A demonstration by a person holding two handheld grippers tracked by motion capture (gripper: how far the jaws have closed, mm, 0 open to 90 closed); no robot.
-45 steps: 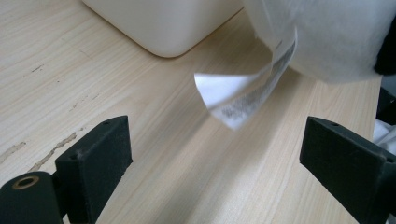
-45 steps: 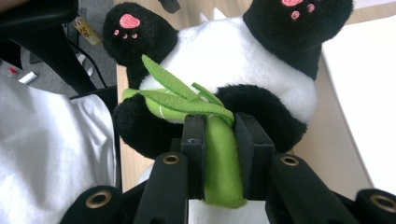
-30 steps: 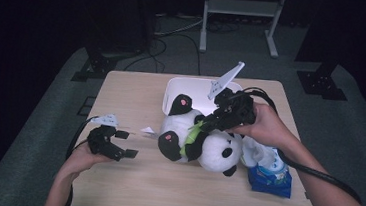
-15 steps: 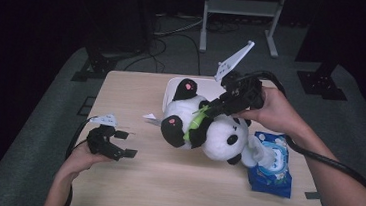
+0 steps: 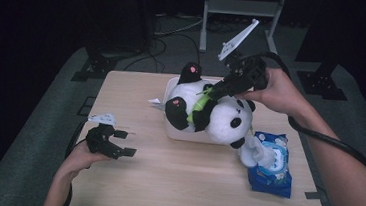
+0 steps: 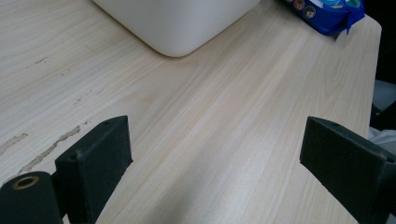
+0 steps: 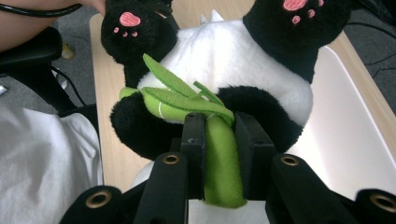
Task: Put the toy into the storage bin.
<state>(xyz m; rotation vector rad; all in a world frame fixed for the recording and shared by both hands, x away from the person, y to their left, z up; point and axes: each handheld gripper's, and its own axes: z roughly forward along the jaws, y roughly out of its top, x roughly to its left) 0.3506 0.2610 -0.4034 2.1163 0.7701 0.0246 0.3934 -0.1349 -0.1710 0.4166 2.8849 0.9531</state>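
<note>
One narrow hold carries everything: the right gripper (image 7: 219, 135) is clamped on the green felt bamboo (image 7: 219, 172) of the plush panda (image 5: 215, 117), which hangs tilted above the white bin (image 5: 172, 89). The thin felt could slip or tear under the toy's weight. The left gripper (image 5: 117, 142) rests wide and empty on the tabletop (image 5: 189, 184). Compared with a second ago, the panda is higher and nearer the bin.

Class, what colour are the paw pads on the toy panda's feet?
Pink, on black feet; the panda's paw pads show best in the right gripper view.
</note>
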